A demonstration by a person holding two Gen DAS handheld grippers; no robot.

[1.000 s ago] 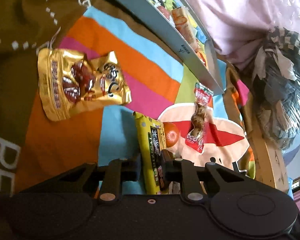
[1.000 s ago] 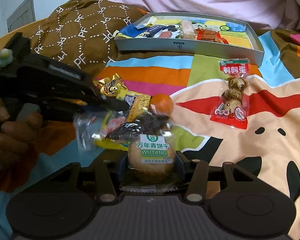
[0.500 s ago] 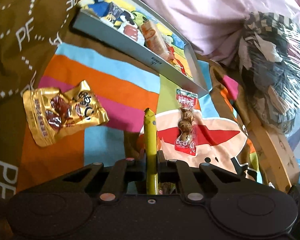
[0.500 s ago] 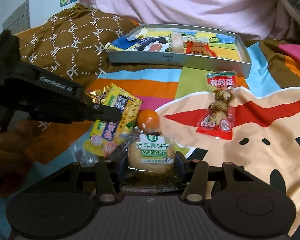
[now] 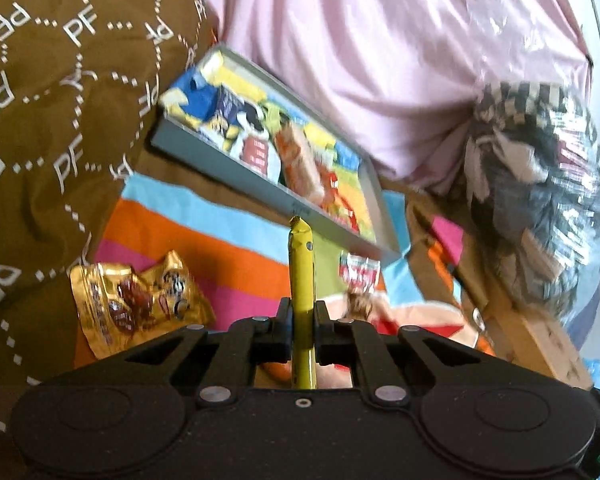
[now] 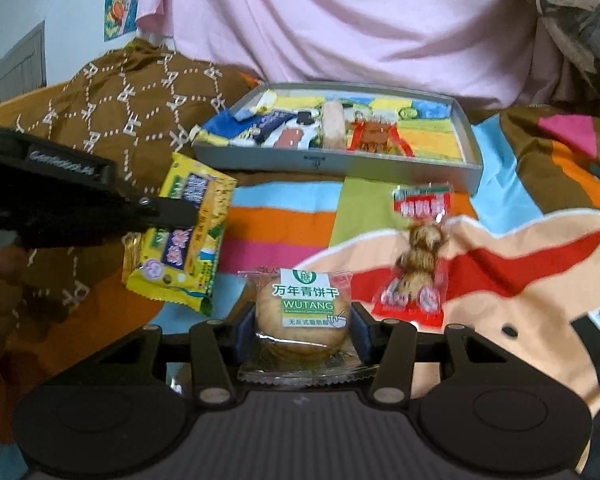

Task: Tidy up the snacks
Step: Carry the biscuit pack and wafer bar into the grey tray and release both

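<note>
Two tools carry snacks: left tool point(image 5: 302, 316) pinches a yellow packet point(image 5: 301, 276), right tool point(image 6: 302, 330) clamps a biscuit pack point(image 6: 303, 312); next, presumably, placement into the grey tray point(image 6: 470, 148).

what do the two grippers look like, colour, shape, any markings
Both are black plastic. The right gripper has angular linkage arms with silver rivets, blue pads on its fingers, and a ribbed grey panel on the body between two round discs. The left gripper has the same linkages and discs; seen from the side it carries faint white lettering.
</note>
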